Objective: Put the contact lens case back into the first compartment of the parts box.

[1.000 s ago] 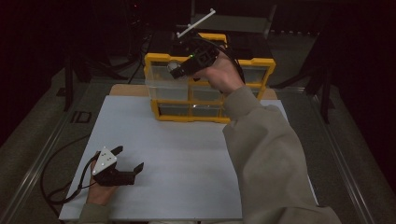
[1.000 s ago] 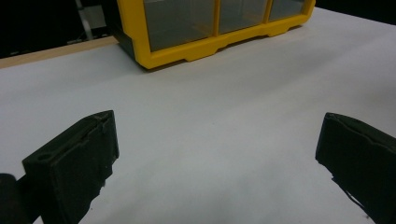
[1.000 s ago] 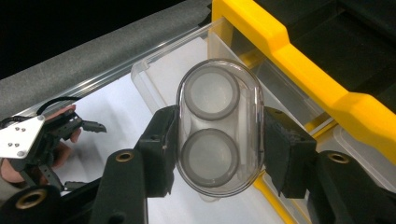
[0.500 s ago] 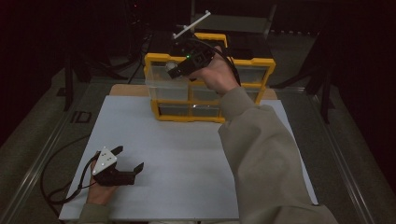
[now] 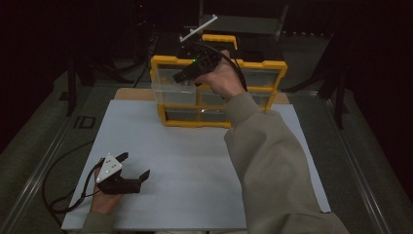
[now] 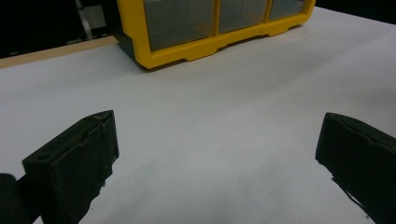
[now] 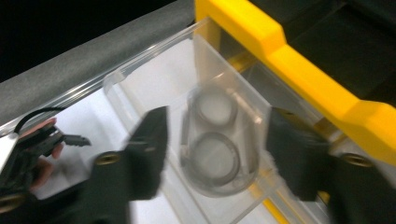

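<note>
A yellow drawer cabinet [image 5: 263, 66] stands at the back of the white board [image 5: 195, 165]. Its upper-left clear drawer [image 5: 170, 92] is pulled out. My right gripper [image 5: 179, 77] hovers over that drawer, pointing down into it. In the right gripper view the right gripper [image 7: 219, 135] is open, its jaws either side of a clear piece with two round rings [image 7: 215, 140] lying inside the drawer [image 7: 140, 79]. My left gripper [image 5: 134, 165] rests on the board at the near left, open and holding nothing. In the left gripper view the left gripper [image 6: 217, 154] faces the cabinet [image 6: 140, 42].
A cable [image 5: 63, 195] trails off the left gripper over the board's left edge. A wooden strip [image 5: 134, 93] shows behind the board. Dark stands [image 5: 73, 83] and a white bar [image 5: 197, 28] sit behind the cabinet. Bare white board lies between the grippers.
The right gripper has drifted a little to the left and down over the pulled-out drawer. The left gripper has stayed put.
</note>
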The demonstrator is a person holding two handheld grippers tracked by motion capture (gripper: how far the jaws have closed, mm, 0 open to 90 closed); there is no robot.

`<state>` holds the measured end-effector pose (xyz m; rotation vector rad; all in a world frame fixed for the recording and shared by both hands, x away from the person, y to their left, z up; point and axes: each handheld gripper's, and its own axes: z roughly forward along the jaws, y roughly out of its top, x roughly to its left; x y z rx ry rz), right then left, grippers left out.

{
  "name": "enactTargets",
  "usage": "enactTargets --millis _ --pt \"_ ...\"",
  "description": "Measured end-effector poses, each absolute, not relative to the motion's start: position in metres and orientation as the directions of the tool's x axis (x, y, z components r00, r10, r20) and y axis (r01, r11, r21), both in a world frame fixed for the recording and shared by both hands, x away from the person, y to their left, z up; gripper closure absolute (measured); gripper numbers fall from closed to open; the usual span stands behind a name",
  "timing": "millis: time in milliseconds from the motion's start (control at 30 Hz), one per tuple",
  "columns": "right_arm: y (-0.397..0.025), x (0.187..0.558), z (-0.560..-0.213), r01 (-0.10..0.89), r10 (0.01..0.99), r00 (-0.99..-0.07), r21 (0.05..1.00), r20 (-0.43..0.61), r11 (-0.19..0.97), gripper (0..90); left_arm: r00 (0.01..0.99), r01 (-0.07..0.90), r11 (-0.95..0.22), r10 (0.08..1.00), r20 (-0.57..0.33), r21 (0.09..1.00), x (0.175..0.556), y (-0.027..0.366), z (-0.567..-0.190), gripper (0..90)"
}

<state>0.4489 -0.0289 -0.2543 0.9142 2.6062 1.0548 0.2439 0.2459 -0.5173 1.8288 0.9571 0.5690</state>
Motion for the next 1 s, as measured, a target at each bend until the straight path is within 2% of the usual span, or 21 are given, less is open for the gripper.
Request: enactTargets --millis 167,333,1000 --pt "-0.033 0.449 -0.254 0.471 0.619 -0.784 0.696 0.049 0.542 21.6 0.583 0.366 -0.231 0.812 -0.029 0.902 0.244 0.246 -0.518 0.3" --pt "-0.038 0.448 -0.253 0.468 0.619 -0.784 0.701 0.049 0.537 18.5 0.583 0.365 -0.230 0.812 -0.029 0.902 0.244 0.246 -0.518 0.3" --pt "-0.060 0.445 -0.250 0.469 0.630 -0.775 0.718 0.055 0.514 17.3 0.582 0.365 -0.231 0.813 -0.028 0.902 0.244 0.246 -0.518 0.3"
